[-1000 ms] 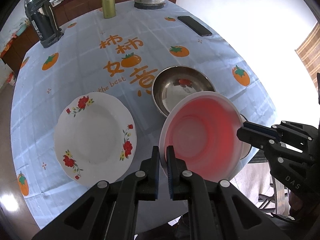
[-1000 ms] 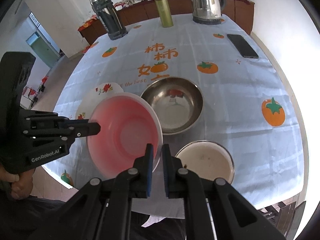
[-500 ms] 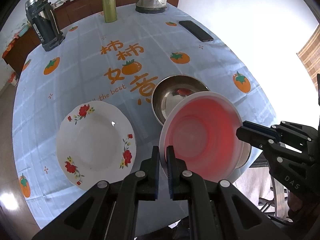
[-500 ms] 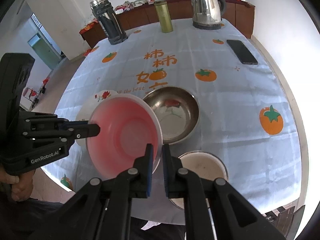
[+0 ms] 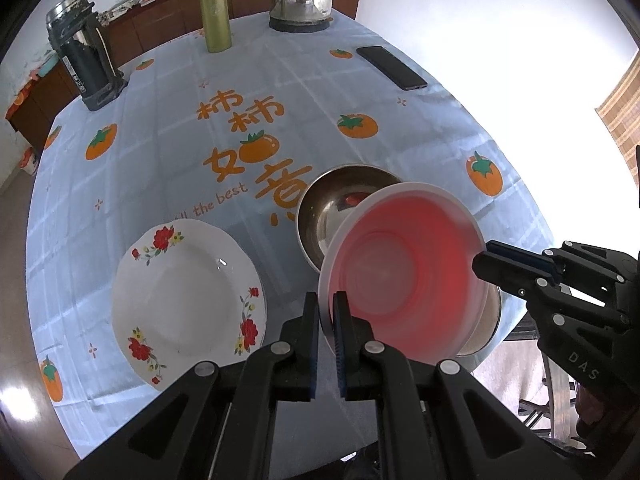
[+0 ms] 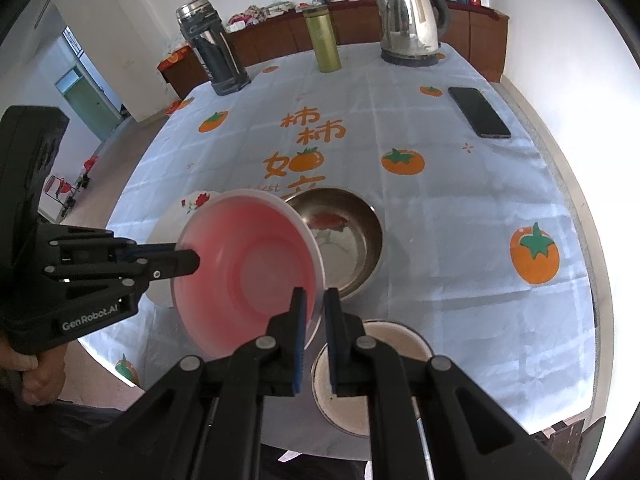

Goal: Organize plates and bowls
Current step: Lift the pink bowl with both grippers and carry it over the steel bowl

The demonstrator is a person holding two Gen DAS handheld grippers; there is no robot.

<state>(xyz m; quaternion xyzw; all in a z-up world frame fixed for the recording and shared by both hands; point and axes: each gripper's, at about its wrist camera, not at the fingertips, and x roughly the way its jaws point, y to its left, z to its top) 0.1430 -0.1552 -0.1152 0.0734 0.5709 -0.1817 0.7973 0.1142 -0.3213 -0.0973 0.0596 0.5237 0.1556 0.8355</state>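
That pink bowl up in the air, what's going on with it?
A person holds a gripping tool in each hand, and both are clamped on the pink bowl's rim: the left tool on one side, the right tool opposite. The bowl hangs tilted above the table, over a steel bowl. A flowered plate and a small metal-rimmed bowl sit nearby.

The pink bowl [image 5: 404, 276] hides the near right part of the steel bowl [image 5: 340, 196] — and nearly all of the small bowl [image 5: 486, 320] beneath; the floral plate [image 6: 192, 204] shows only a far sliver.
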